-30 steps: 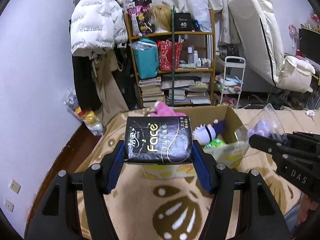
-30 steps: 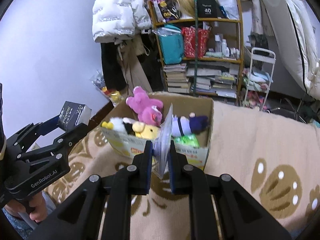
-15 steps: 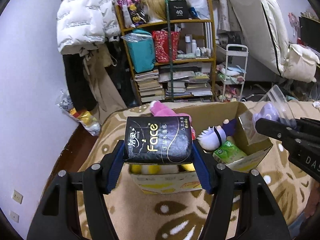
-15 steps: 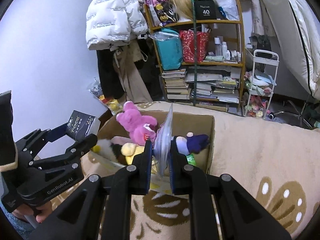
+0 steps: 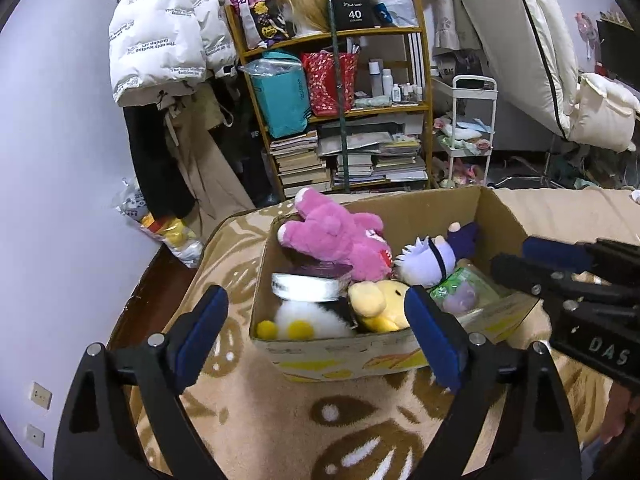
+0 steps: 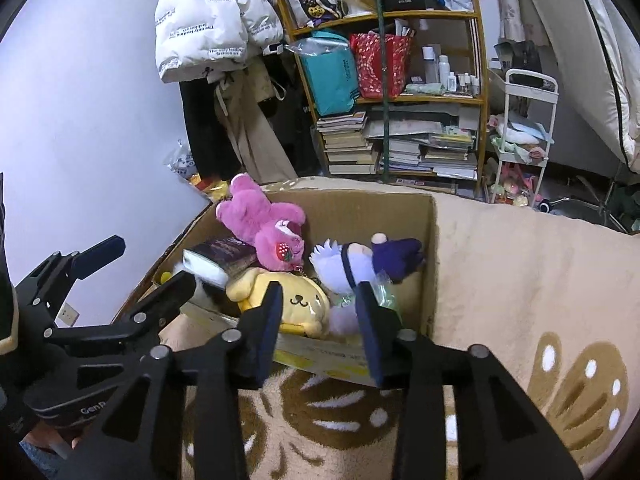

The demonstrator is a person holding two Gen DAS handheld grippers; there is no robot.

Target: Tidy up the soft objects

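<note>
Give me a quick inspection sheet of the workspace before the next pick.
Surface: patterned blanket.
Job's things: box holds pink plush, yellow plush, purple doll, tissue pack, bagged toy.
Clutter: nothing seen on the blanket.
Claws: left claw and right claw opening, nothing between them.
Cables: nothing seen.
Surroundings: crowded shelf, white jacket, cart.

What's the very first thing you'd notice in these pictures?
The cardboard box on the patterned blanket, stuffed with soft toys: a bright pink plush bear lies at the back and a yellow plush dog at the front. Next, the black grippers, left gripper and right gripper, both jaws opening and empty above the box's near edge.
</note>
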